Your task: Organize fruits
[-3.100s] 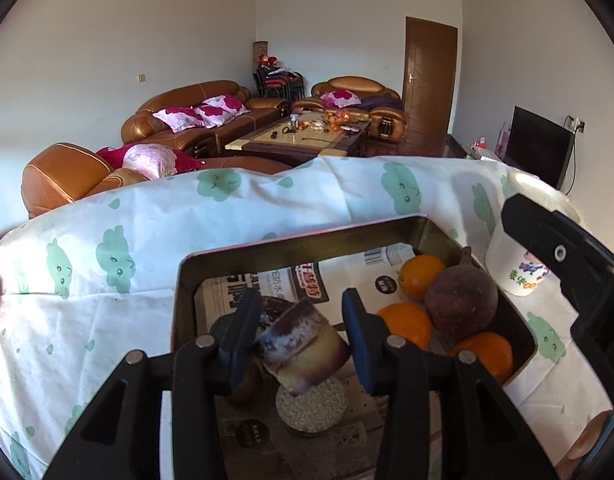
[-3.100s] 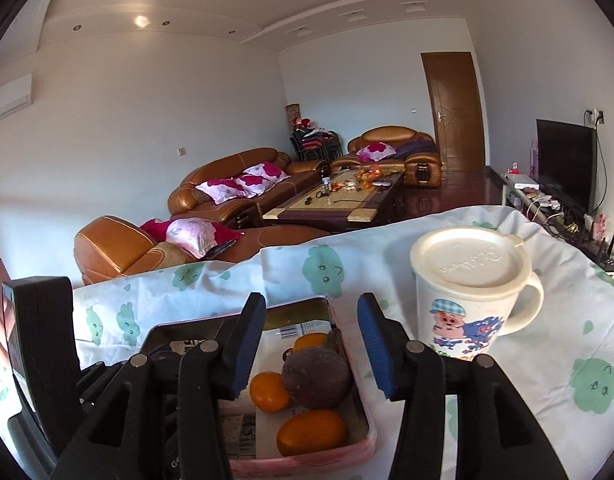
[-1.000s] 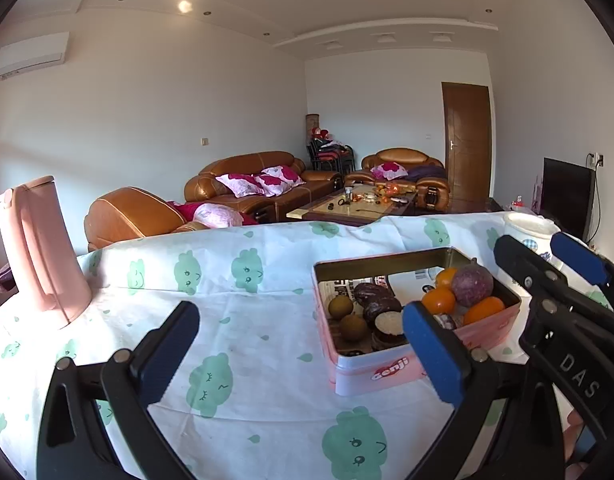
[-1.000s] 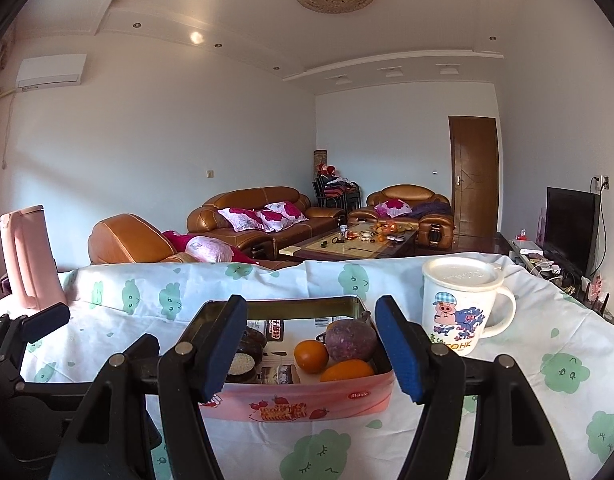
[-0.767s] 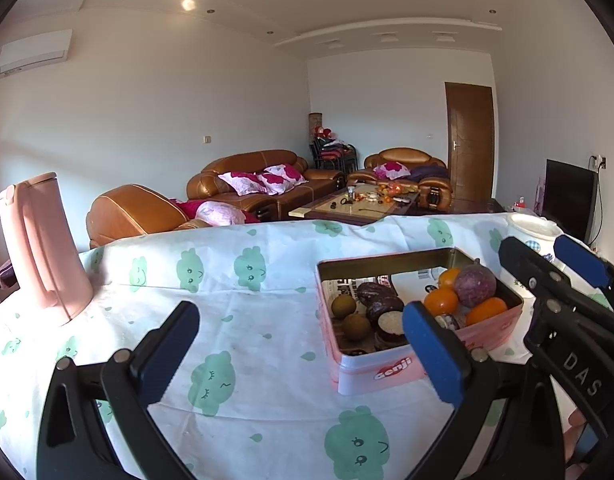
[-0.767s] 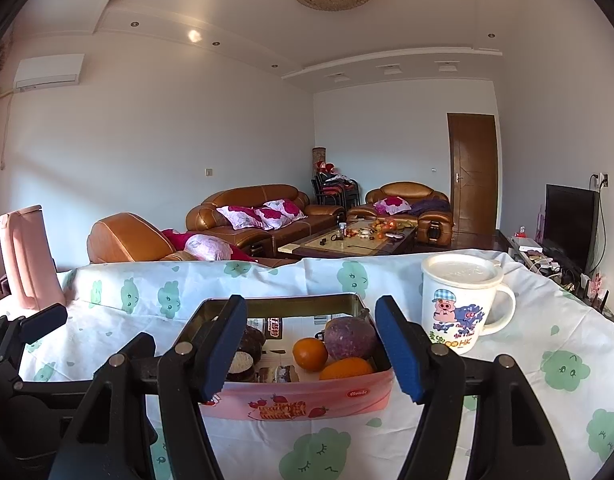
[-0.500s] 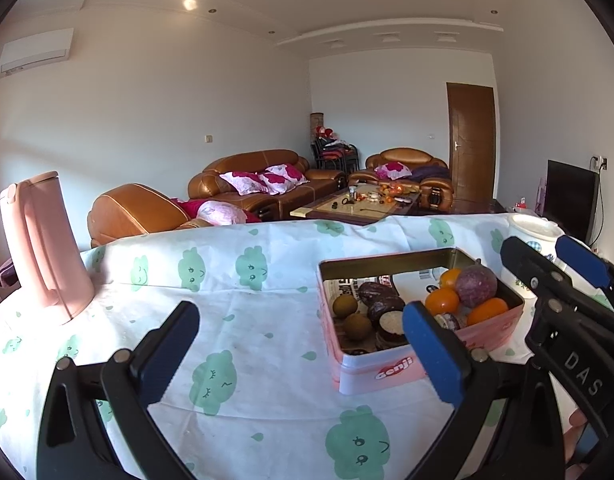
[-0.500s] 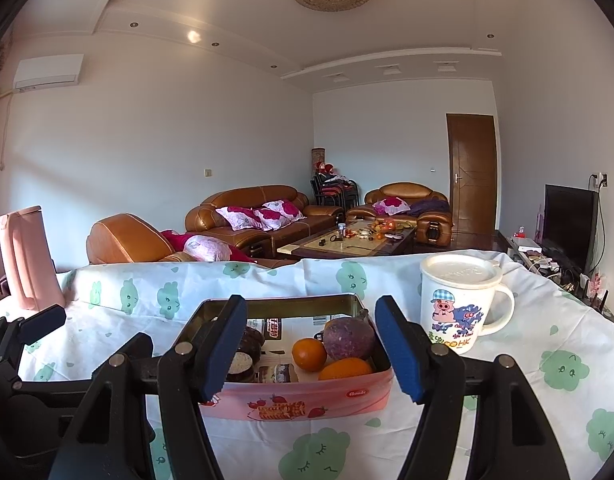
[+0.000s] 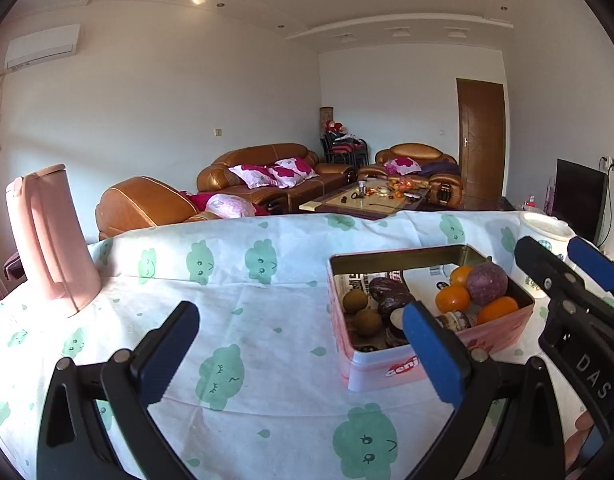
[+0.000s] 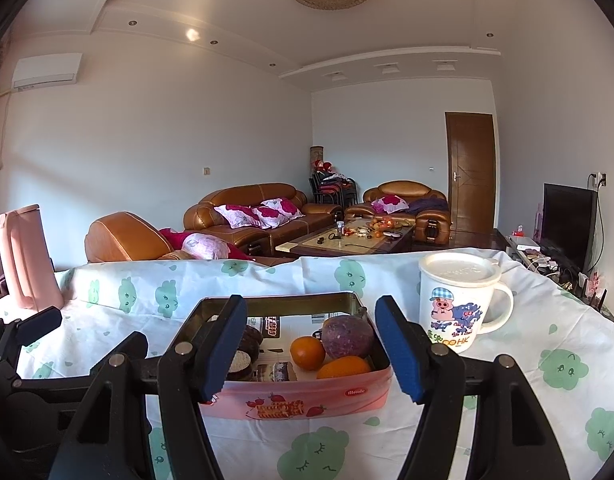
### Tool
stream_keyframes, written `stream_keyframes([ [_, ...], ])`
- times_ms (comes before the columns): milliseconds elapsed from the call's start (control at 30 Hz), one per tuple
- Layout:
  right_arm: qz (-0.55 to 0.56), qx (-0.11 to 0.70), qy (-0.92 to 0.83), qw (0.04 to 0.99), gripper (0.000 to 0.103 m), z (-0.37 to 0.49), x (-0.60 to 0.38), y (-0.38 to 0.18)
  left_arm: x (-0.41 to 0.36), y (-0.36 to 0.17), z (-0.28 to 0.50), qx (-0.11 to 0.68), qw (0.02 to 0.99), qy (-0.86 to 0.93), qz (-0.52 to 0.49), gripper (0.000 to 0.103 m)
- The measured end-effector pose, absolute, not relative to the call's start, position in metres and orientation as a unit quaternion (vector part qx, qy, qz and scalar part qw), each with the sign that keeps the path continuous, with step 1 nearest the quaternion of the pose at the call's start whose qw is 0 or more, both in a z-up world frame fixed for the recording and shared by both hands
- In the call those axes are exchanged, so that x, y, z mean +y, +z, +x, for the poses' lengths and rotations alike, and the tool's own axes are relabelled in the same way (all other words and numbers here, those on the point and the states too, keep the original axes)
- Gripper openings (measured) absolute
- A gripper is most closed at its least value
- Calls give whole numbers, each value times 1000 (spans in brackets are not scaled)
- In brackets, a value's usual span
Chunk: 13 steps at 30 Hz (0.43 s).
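Note:
A pink tin (image 9: 387,364) stands on the cloud-print cloth. On its right side lie oranges (image 9: 451,298) and a round purple fruit (image 9: 487,283). Small brown fruits (image 9: 354,301) and dark cut pieces (image 9: 389,288) lie on its left side. My left gripper (image 9: 299,336) is open wide and empty, near and to the left of the tin. In the right wrist view the tin (image 10: 307,400) sits straight ahead, with the purple fruit (image 10: 347,336) and an orange (image 10: 307,352) inside. My right gripper (image 10: 309,320) is open in front of the tin, with nothing between its pads.
A lidded white cartoon mug (image 10: 459,300) stands right of the tin. A tall pink jug (image 9: 47,240) is at the far left of the table. Bare cloth (image 9: 227,300) lies between jug and tin. Sofas and a coffee table are beyond the far edge.
Three seconds ago my left gripper was shut on a dark cut piece over the tin; now it is open, empty and drawn back. The right gripper also drew back. Nothing has moved in the last second.

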State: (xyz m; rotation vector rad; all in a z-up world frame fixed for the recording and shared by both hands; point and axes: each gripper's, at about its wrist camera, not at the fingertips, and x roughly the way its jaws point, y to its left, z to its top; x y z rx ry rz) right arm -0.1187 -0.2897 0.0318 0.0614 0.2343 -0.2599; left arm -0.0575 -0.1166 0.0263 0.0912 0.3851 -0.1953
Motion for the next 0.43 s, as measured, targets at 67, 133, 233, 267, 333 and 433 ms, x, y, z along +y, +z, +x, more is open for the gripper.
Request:
stream_keyframes([
  [67,31,117,-130,984,68,-118,-289,32,-117,26,-57,192,976,-96,45,103],
  [133,31,118,-130,984,68,-118,-289,31,-117,26,-56,195,975,-96,44,103],
  [233,31,120,-130,984,68,-117,-289,31,-115,26,-55,197,975,-95,39,103],
  [267,31,120,-130,984,68,-117,-289,31,-115,26,-55,197,975,-95,38,103],
  [333,31,121,-130,984,68,-117,-289,31,-115,26,-55,198,975,-96,38,103],
  [433,31,121,-131,983,68,-117,-288,30,-116,26,-55,199,974,-99,42,103],
])
